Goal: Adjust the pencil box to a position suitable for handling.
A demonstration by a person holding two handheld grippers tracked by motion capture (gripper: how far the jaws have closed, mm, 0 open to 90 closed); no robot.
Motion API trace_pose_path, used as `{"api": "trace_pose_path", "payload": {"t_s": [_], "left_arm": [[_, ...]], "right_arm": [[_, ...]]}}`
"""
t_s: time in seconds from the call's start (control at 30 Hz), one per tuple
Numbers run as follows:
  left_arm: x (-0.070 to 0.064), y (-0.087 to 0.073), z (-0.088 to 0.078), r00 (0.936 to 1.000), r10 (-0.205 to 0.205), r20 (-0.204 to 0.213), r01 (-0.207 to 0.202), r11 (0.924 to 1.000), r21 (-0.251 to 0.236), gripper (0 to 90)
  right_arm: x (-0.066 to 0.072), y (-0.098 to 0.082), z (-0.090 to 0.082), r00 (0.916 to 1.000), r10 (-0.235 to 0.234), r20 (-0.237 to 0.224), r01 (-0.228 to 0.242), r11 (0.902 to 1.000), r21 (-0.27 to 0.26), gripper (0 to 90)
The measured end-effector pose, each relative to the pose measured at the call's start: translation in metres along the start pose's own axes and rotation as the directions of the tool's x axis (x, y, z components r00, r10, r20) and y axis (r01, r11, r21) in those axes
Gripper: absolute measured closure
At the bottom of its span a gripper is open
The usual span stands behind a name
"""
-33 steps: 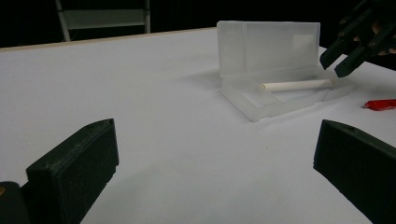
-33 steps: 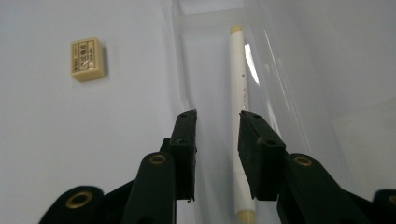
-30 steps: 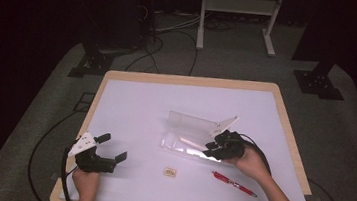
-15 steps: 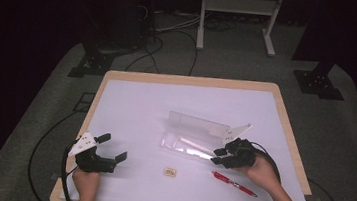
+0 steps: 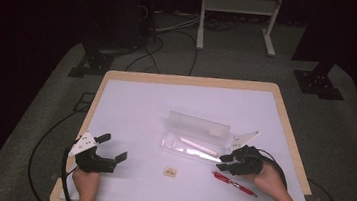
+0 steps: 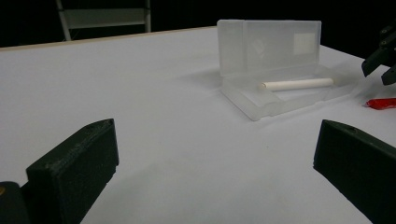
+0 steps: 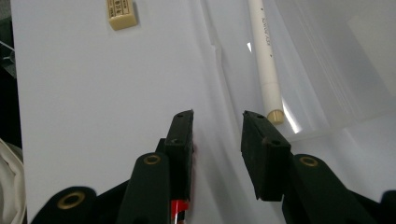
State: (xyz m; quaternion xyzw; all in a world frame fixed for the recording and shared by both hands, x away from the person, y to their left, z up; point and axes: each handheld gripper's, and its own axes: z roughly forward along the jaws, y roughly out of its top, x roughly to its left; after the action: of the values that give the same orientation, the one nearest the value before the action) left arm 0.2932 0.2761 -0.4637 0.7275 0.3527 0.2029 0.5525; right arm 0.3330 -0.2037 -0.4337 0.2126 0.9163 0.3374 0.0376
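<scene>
Beside red pen (image 5: 234,182): open case (image 5: 195,141), eraser (image 5: 170,171).

No legible text on eraser (image 7: 122,14).

High view looks down and forward on the whole white-topped wooden table (image 5: 130,105) from above the person. Left gripper view sits low, skimming the tabletop; right gripper view looks down close. All share the clear plastic hinged case (image 5: 195,137) (image 6: 275,65) (image 7: 327,70).

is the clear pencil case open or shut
Open: the clear pencil case has its lid standing upright behind the tray, and a white pen lies exposed in the tray.
</scene>
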Motion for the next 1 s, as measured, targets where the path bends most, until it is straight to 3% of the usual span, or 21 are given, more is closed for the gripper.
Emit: {"api": "trace_pose_path", "payload": {"t_s": [1.0], "left_arm": [[0.000, 0.000, 0.000, 1.0000, 0.002, -0.002, -0.002, 1.0000, 0.002, 0.0]], "right_arm": [[0.014, -0.040, -0.013, 0.9999, 0.017, -0.004, -0.017, 0.9999, -0.002, 69.0]]}}
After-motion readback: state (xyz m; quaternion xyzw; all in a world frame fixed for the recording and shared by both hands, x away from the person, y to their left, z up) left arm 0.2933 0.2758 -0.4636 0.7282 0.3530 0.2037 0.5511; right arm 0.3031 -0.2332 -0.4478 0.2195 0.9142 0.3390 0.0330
